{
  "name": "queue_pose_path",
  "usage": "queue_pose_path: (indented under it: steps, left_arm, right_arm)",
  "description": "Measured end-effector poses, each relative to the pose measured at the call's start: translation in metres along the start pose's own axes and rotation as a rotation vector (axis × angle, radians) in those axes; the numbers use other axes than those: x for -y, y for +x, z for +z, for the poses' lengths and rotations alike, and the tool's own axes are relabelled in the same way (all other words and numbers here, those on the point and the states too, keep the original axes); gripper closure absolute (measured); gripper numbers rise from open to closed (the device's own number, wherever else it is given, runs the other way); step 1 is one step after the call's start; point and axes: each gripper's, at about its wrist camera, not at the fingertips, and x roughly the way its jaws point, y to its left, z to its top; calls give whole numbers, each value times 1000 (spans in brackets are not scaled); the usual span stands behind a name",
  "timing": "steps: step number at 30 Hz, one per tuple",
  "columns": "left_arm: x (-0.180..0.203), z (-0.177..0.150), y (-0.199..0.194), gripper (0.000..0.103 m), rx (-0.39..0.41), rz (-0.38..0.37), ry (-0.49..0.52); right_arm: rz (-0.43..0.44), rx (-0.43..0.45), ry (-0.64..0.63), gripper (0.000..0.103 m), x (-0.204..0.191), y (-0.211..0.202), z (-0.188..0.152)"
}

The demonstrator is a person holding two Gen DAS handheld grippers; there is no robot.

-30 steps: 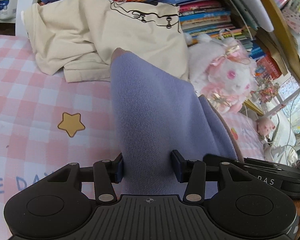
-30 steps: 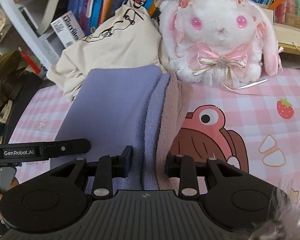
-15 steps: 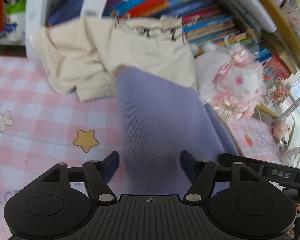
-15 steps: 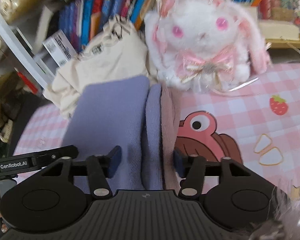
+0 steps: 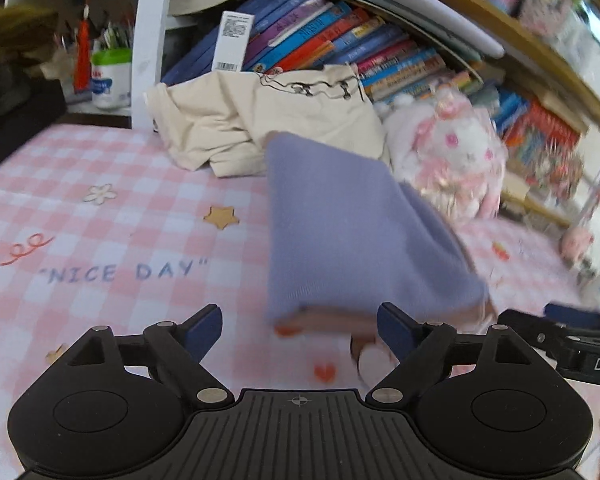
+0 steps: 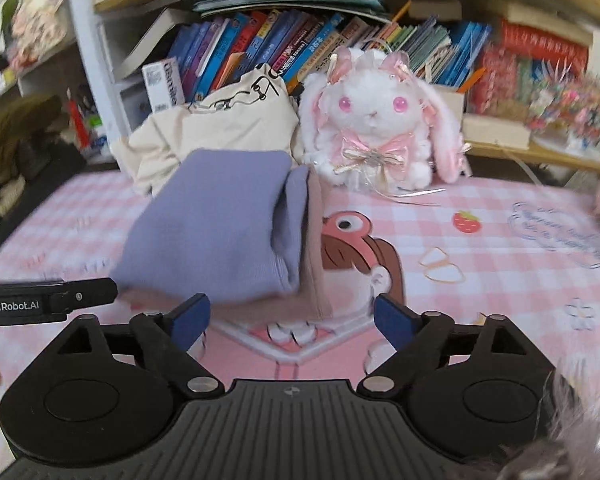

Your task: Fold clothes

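Your pink checked cloth (image 6: pixel 500 240) carries the purple garment (image 6: pixel 216 228), folded into a neat block with a pinkish layer underneath; that piece looks done. The cream shirt (image 5: pixel 268 120) behind it lies crumpled, unfolded. Your left gripper (image 5: pixel 300 326) and right gripper (image 6: pixel 290 320) both stand spread, holding nothing

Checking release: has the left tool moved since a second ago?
Yes. The left tool opened and backed off the purple garment, now short of its edge; the star print sits farther ahead.
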Motion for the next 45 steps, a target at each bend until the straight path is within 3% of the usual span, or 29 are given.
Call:
queue_pose_path:
  steps: [8,14,19,45]
  left_arm:
    - [27,-36,-35,6,57,87,76]
    - [38,-52,-39,6,44,122,109]
    - [39,-55,-46,4,56,124,92]
    - [42,-57,-49,0,37,106,95]
  right_arm:
    - [-81,8,-26,8,-8,-28,-44]
    - [-97,-12,-4,7,-4,-33,-59]
    - [-103,-25,12,3,-1,-37,-64]
    - [-105,-39,10,3,-4,-42,-68]
